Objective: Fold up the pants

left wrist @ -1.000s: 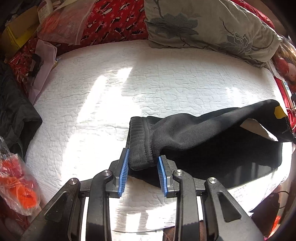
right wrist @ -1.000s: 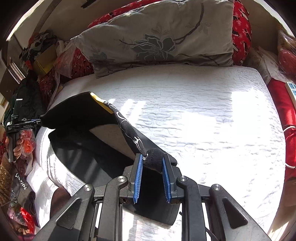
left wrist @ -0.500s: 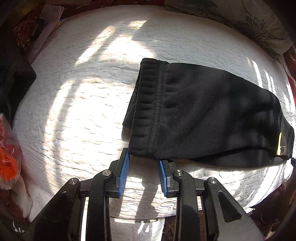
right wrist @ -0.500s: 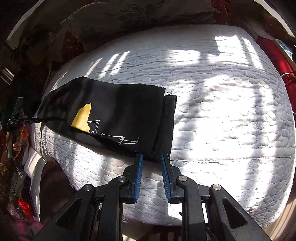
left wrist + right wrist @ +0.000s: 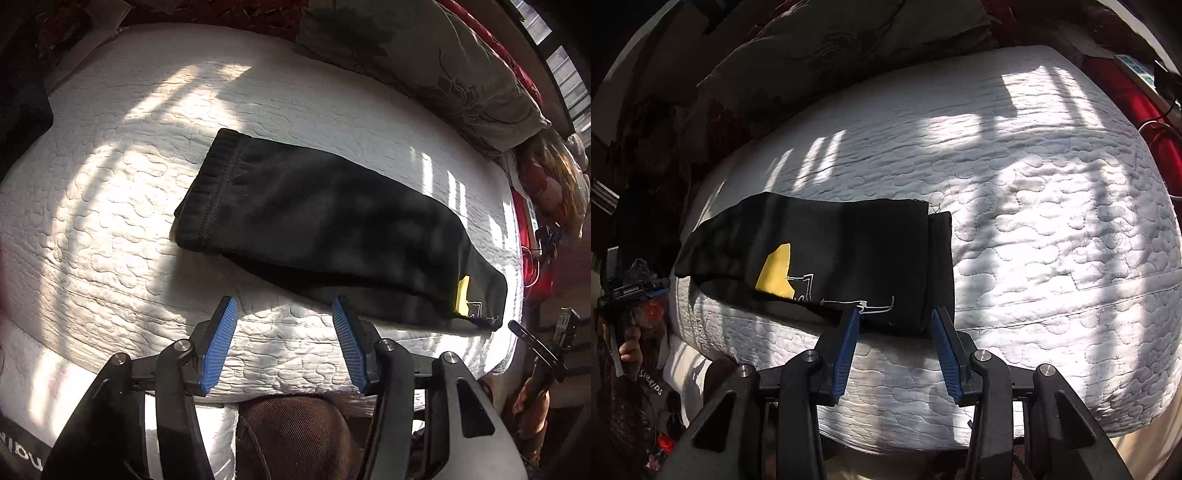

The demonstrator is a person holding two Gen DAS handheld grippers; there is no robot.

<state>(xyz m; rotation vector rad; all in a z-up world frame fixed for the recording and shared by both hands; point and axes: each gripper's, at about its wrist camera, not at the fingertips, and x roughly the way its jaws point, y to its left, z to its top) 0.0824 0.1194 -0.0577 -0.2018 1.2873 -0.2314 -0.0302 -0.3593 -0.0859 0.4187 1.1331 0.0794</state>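
In the left wrist view, the black pants (image 5: 325,236) lie folded flat on the white quilted mattress (image 5: 110,229), filling the middle of the frame and running from the ribbed waistband (image 5: 207,195) at about 10 o'clock down to a narrow end at about 4 o'clock, where a small yellow patch (image 5: 462,295) shows. The left gripper (image 5: 284,314) sits at 6 o'clock, near the bed's front edge. Its jaws are opening and stand about half spread, with only bare quilt between the blue pads (image 5: 218,347); the right-hand pad tip lies just beside the lower edge of the pants, and contact cannot be told. A grey floral pillow (image 5: 443,74) lies at 1 o'clock, beyond the pants. A brown trouser knee (image 5: 295,435) shows below the jaws at 6 o'clock.

In the right wrist view, the same pants (image 5: 831,251) lie left of centre, reaching from 9 o'clock to the middle of the frame, with a yellow patch (image 5: 777,273) and white stitched line work (image 5: 864,306) on the top layer. A second black layer juts out a little along the right-hand edge. The right gripper (image 5: 894,314) is at 6 o'clock, its jaws opening to a moderate gap. The lower right corner of the pants lies between the pad tips, and the pads do not appear to press on it. At 9 o'clock, off the bed's edge, a hand (image 5: 628,347) holds the handle of the other gripper. The pillow (image 5: 831,48) lies in shadow at 12 o'clock.
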